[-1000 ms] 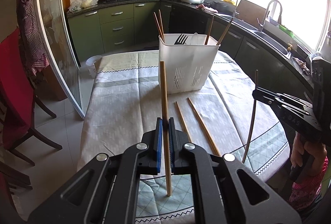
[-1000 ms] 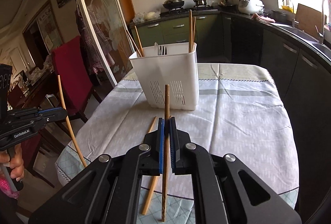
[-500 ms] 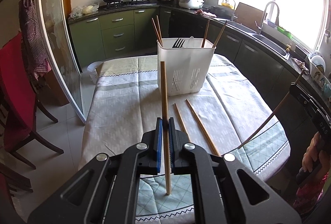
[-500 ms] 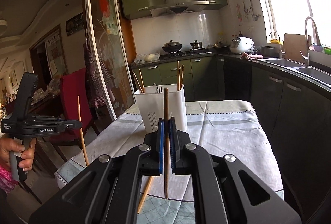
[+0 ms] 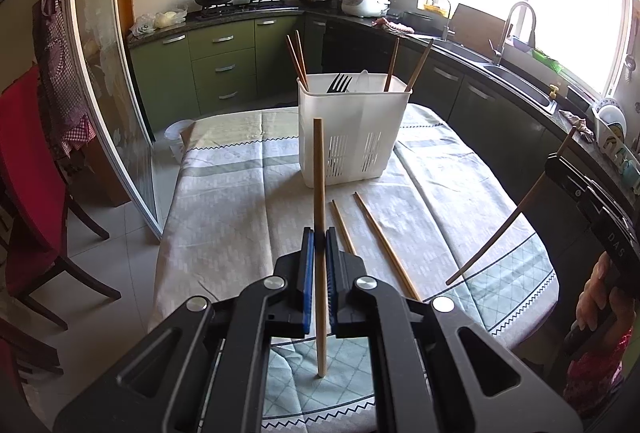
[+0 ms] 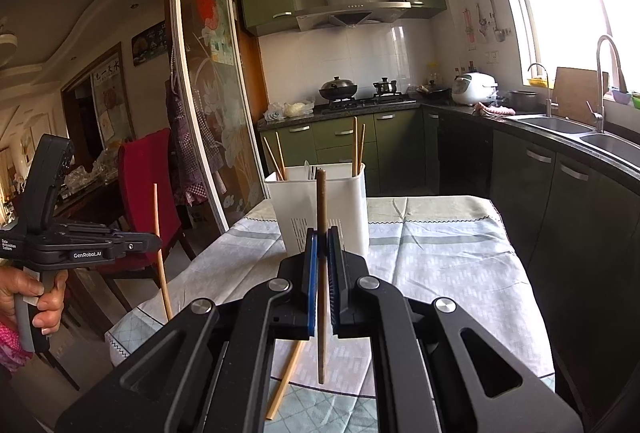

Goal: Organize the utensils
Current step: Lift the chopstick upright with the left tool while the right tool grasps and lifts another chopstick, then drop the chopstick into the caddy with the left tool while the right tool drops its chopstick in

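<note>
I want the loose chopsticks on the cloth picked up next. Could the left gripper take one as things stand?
Probably not yet: the left gripper is already shut on a light chopstick. The two loose chopsticks lie uncovered just ahead, so its load should go into the white holder first.

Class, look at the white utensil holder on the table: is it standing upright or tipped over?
Upright. The white utensil holder stands on its base on the tablecloth, open top up, with chopsticks and a fork sticking out of it.
</note>
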